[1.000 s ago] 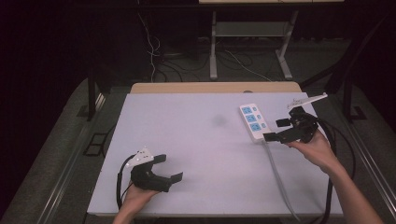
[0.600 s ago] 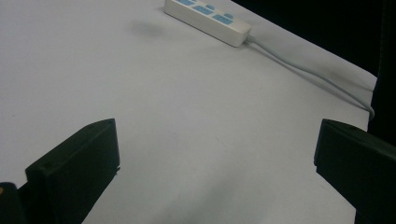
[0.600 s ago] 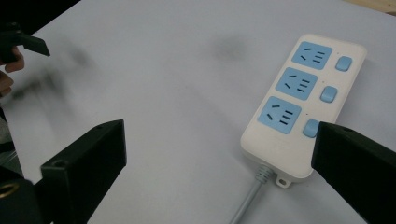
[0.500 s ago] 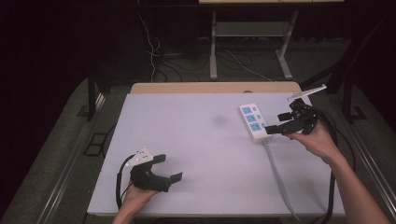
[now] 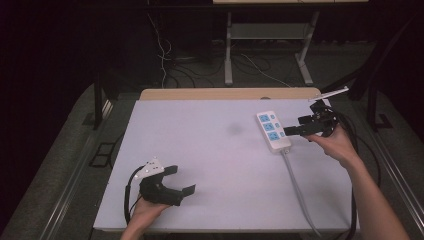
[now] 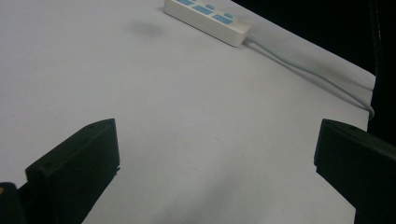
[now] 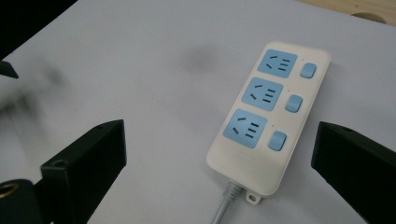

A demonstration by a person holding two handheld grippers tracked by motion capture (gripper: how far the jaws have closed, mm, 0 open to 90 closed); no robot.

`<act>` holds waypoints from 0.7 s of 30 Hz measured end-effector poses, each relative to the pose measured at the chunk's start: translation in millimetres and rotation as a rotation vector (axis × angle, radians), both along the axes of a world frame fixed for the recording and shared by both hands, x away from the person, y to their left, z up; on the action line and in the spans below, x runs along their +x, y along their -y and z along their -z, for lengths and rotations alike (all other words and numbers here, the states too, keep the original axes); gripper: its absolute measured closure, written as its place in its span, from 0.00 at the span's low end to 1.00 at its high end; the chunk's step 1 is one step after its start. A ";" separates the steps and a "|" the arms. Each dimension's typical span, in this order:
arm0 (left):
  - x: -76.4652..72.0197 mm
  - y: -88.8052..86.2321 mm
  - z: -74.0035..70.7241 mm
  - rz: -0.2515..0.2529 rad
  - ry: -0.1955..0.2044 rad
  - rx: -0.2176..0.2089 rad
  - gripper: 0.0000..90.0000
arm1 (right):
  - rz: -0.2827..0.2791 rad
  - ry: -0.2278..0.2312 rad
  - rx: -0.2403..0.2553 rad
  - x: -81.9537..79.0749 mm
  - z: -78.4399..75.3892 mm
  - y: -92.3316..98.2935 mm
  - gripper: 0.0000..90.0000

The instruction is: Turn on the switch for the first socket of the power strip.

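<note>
The white power strip (image 5: 273,131) lies near the table's (image 5: 210,150) far right corner. The right gripper (image 5: 296,131), jaws spread wide, hovers just beside the strip's right edge. The left gripper (image 5: 179,181), well apart from the strip, also gapes, empty.

power strip (image 5: 273,131) far right on table (image 5: 210,150), cord (image 5: 298,190) trailing nearward

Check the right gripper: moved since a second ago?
Yes. The right gripper has drifted away from the person, up along the power strip, which stayed put. Its jaws are open.
</note>
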State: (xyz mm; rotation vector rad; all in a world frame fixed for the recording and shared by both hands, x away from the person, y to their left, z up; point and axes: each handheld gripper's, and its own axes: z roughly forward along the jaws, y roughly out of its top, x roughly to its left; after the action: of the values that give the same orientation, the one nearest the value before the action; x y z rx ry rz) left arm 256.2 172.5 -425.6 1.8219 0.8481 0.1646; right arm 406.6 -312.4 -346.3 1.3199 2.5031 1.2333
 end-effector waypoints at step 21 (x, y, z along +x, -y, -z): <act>0.1 -0.2 -0.3 0.000 0.003 0.001 0.00 | 0.042 0.031 0.035 21.1 16.7 13.8 0.15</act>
State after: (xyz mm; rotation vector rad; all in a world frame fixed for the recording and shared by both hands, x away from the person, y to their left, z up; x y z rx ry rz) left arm 256.3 172.7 -425.2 1.8220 0.8455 0.1676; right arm 427.7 -326.2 -363.1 1.3424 2.4311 1.2840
